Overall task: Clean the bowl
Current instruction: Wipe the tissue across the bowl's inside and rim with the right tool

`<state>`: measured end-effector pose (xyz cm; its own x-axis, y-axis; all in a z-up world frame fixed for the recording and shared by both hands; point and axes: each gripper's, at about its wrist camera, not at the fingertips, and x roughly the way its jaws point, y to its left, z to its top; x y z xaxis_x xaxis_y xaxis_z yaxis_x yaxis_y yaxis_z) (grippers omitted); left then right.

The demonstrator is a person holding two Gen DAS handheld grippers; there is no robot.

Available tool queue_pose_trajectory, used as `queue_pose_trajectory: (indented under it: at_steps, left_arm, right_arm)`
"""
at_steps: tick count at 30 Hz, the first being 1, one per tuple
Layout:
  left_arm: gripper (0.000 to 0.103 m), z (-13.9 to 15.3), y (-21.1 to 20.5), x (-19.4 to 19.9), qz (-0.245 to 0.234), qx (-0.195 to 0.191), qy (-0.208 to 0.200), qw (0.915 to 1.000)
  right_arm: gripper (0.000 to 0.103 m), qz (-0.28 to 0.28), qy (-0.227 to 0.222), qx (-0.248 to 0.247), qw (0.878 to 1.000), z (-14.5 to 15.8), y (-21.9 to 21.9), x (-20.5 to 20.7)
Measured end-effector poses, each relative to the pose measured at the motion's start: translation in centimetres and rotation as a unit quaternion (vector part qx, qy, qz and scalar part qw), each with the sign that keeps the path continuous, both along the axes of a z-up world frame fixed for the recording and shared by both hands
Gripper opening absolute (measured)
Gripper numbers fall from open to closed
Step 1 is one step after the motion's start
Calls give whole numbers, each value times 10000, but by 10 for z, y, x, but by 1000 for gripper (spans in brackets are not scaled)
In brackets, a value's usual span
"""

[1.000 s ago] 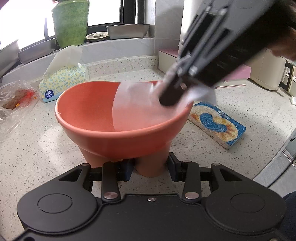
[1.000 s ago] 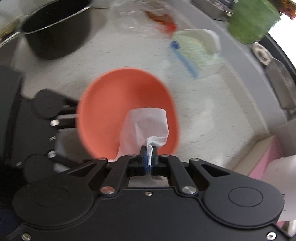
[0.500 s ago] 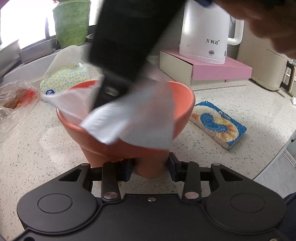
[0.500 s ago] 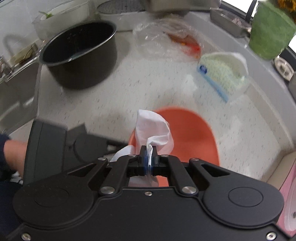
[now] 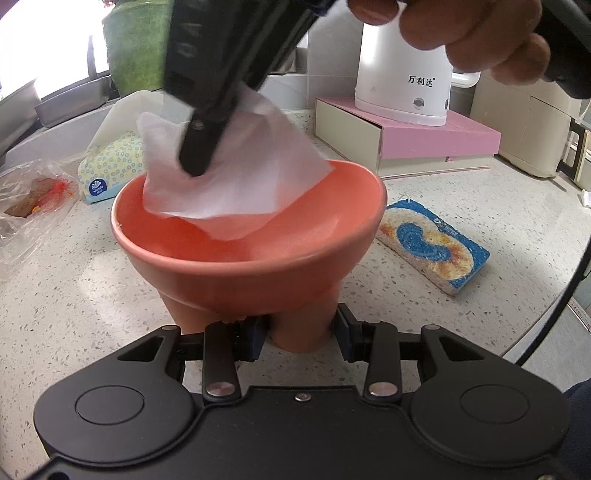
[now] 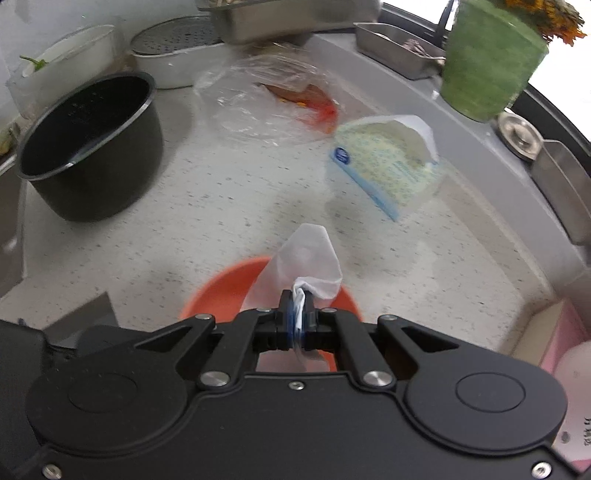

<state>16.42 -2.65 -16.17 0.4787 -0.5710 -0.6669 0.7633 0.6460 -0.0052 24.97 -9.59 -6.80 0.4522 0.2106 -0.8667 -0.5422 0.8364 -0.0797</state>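
A salmon-orange footed bowl [image 5: 251,258] stands on the speckled counter. My left gripper [image 5: 300,338] is shut on its foot, a pad pressing each side. Over the bowl's far left rim, my right gripper [image 5: 197,162] comes down from above, shut on a white tissue [image 5: 251,177]. The tissue hangs from the jaws and drapes into the bowl's far side. In the right wrist view the tissue [image 6: 310,258] sticks out past the shut right gripper [image 6: 297,314], and only part of the bowl [image 6: 221,295] shows beneath it.
A tissue pack [image 5: 110,166] and a clear plastic bag [image 6: 266,103] lie beyond the bowl. A colourful sponge [image 5: 432,243] lies to its right. A white kettle [image 5: 402,74] stands on a pink box [image 5: 436,140]. A black pot [image 6: 88,147] sits far left. A hand [image 5: 461,33] holds the right gripper.
My right gripper has swept the tissue from the bowl's right inner wall across to its far left rim. The left gripper and the bowl have stayed still.
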Motion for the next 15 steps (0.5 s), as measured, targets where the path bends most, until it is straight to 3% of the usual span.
queue_pose_trajectory:
  at_steps: [15]
  left_arm:
    - [38,0,1,-1,-12,-14,1,10000]
  right_arm:
    - [4,86,263,-474,9985,-10,-34,-29]
